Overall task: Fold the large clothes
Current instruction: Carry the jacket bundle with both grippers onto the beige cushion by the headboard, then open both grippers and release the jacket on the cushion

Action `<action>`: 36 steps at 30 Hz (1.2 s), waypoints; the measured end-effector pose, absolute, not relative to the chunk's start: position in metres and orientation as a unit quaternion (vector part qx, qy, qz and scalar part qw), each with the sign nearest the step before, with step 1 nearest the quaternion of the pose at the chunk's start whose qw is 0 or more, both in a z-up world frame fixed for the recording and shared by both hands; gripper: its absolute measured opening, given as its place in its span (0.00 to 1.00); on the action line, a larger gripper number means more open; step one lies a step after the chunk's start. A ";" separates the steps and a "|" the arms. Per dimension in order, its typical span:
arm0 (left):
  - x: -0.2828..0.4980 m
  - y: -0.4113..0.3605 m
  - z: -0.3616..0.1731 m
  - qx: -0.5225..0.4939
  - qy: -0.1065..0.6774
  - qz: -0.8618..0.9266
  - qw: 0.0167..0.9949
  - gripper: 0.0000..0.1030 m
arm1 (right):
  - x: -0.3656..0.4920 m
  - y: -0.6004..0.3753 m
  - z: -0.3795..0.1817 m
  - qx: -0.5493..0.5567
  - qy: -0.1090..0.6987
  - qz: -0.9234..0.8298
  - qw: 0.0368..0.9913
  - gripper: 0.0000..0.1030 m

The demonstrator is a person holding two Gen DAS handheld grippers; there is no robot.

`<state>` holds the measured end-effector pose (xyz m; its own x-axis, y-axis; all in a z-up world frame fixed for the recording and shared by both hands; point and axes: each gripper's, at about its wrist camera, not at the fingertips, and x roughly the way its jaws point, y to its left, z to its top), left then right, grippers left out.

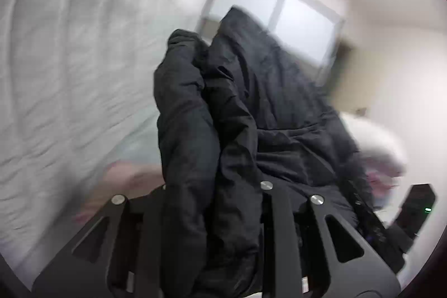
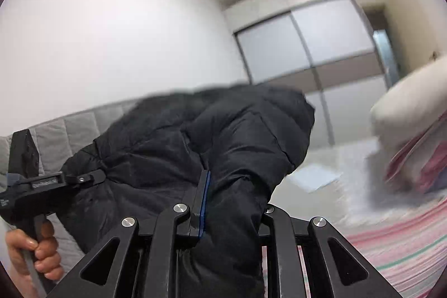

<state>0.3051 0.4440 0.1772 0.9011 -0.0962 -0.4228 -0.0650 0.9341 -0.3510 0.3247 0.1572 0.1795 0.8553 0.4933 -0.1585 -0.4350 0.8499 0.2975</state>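
Note:
A black puffy jacket (image 1: 251, 108) hangs lifted in the air between both grippers. My left gripper (image 1: 215, 203) is shut on a bunched fold of it; the cloth hides its fingertips. In the right wrist view the jacket (image 2: 212, 141) fills the middle, and my right gripper (image 2: 229, 200) is shut on its fabric, with one blue-edged finger (image 2: 202, 200) showing against the cloth. The left gripper (image 2: 81, 179) shows at the left in the right wrist view, held by a hand and clamped on the jacket's edge.
A grey quilted mattress or headboard (image 1: 61, 69) lies at the left. A bed with pink striped sheet (image 2: 391, 247), a white pillow (image 2: 410, 108) and a folded white cloth (image 2: 315, 178) are at the right. Sliding closet doors (image 2: 307, 46) stand behind.

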 end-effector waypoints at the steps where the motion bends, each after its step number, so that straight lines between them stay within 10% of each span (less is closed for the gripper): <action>1: 0.316 0.458 0.154 -0.181 0.248 0.025 0.951 0.30 | 0.339 0.177 0.159 0.131 0.145 0.247 0.949 0.19; 6: 0.354 0.531 0.004 -0.231 0.368 0.125 0.892 0.65 | 0.415 0.258 -0.007 0.130 0.421 0.256 0.860 0.40; 10: 0.337 0.567 -0.013 -0.336 0.324 0.096 0.879 0.77 | 0.405 0.227 -0.020 0.174 0.371 0.267 0.872 0.79; 21: 0.207 0.543 0.073 -0.307 0.190 0.167 0.917 0.77 | 0.326 0.157 0.025 0.121 0.343 0.283 0.887 0.79; 36: 0.023 0.325 0.065 -0.156 0.222 0.202 0.941 0.89 | 0.108 0.095 0.077 -0.009 0.267 0.350 0.898 0.84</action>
